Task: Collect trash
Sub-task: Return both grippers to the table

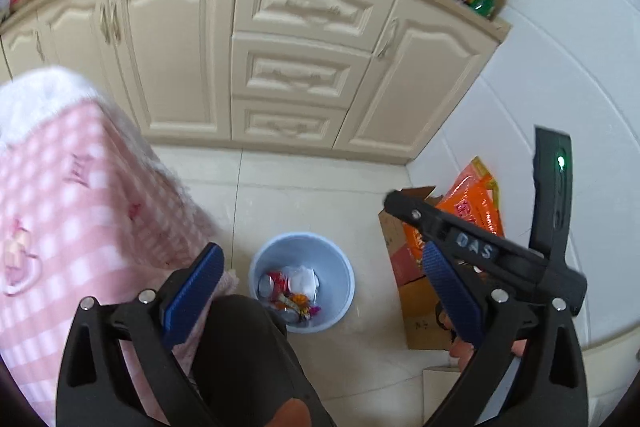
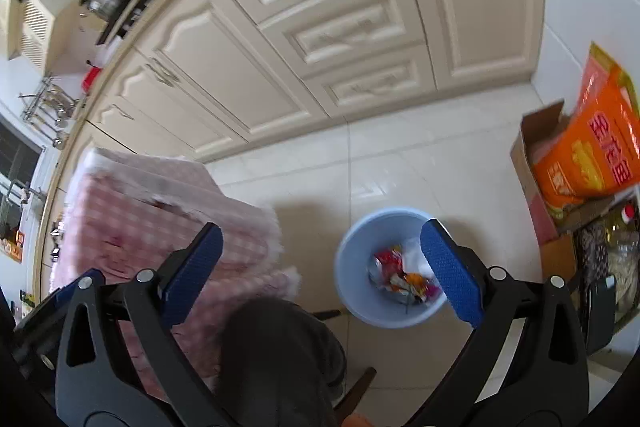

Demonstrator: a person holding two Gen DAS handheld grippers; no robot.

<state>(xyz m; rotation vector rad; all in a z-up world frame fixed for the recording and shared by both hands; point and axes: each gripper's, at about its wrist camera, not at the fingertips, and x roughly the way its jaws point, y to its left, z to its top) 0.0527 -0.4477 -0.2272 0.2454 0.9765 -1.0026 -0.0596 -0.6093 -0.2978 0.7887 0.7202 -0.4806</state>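
A light blue trash bin [image 1: 264,259] stands on the white tiled floor and holds wrappers, a can and white paper [image 1: 292,291]. It also shows in the right wrist view [image 2: 352,259], with the same trash [image 2: 400,275] inside. My left gripper [image 1: 320,287] is open and empty, held high above the bin. My right gripper [image 2: 320,259] is open and empty too, above the floor with the bin near its right finger. The body of the right gripper [image 1: 480,247] crosses the right side of the left wrist view.
A table with a pink checked cloth [image 1: 80,195] stands to the left of the bin. Cream cabinets [image 1: 296,67] line the far wall. A cardboard box [image 2: 536,163] with an orange bag [image 2: 592,155] sits to the right. A dark-clothed knee [image 1: 244,355] is below the grippers.
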